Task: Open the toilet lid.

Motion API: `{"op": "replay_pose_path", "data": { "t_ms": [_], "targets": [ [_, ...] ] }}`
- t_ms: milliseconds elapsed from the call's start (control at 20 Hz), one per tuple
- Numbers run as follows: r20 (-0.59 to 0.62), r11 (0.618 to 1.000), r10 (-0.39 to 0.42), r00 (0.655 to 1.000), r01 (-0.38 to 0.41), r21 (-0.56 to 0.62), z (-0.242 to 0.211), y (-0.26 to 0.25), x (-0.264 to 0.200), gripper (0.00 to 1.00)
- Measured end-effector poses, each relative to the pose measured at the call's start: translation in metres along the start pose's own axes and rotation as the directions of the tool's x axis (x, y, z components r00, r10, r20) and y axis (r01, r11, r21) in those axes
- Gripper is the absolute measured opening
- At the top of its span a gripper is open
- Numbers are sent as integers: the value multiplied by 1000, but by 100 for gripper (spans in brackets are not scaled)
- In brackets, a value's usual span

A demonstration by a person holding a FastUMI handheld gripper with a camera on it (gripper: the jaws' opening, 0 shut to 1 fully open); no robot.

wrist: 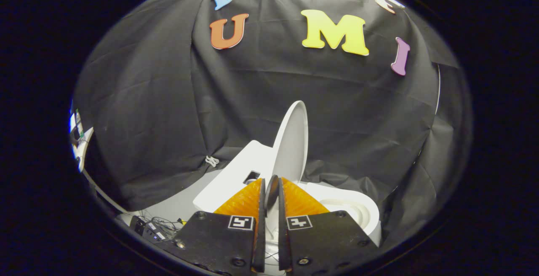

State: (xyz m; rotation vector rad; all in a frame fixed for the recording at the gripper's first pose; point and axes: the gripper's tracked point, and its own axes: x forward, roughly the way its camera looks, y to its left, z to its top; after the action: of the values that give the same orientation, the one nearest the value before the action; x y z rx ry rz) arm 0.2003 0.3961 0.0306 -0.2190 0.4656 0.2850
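Observation:
A white toilet stands against the black cloth wall. Its lid [292, 141] is raised nearly upright, seen edge-on, leaning back toward the white tank [236, 170]. The lid's lower edge runs down between my two fingers. My gripper [271, 187] is shut on that edge, both fingers pressing its faces. To the right of the fingers the open seat and bowl [351, 210] show, white and oval.
A dark box with tangled cables [153, 227] lies on the floor left of the toilet. A white frame with some gear [79, 139] stands far left by the cloth's edge. Black cloth hangs close behind and to the right of the toilet.

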Motion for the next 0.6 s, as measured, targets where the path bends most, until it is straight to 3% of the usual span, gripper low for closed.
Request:
{"op": "replay_pose_path", "data": {
  "t_ms": [400, 600],
  "targets": [
    [24, 996, -25, 999, 27, -86, 2, 25, 11, 16],
    [41, 978, -38, 998, 46, -202, 0, 30, 11, 20]
  ]
}}
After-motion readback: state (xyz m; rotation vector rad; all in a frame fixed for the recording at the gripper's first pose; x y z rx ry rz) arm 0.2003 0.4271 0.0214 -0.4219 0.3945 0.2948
